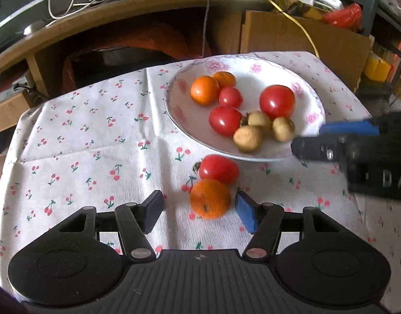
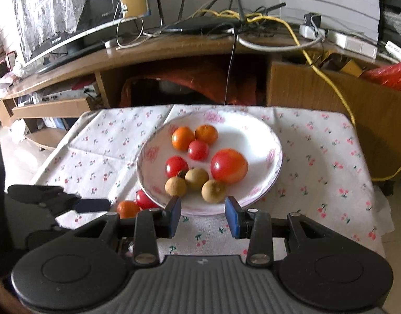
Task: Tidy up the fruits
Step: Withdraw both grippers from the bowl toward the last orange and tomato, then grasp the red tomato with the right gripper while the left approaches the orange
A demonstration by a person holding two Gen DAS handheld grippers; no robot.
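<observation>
Left wrist — orange (image 1: 210,199) between open fingers (image 1: 245,210) | tomato (image 1: 218,169) behind, touching it

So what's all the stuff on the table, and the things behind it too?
Plate: one, white with pink flowers, on the far right part of the cloth.
Red tomatoes on plate: three.
Orange tomatoes on plate: two, at the back.
Brown fruits: three, at the plate's front.
Red tomato on cloth: one, just in front of the plate.
Orange tomato on cloth: one, between the left gripper's fingers, not touched.
Tablecloth: one, white with cherries.
Wooden desk: one, behind, with cables.
Cardboard box: one, brown, back right.
Left gripper: open.
Right gripper: open, empty, near the plate's front edge.
</observation>
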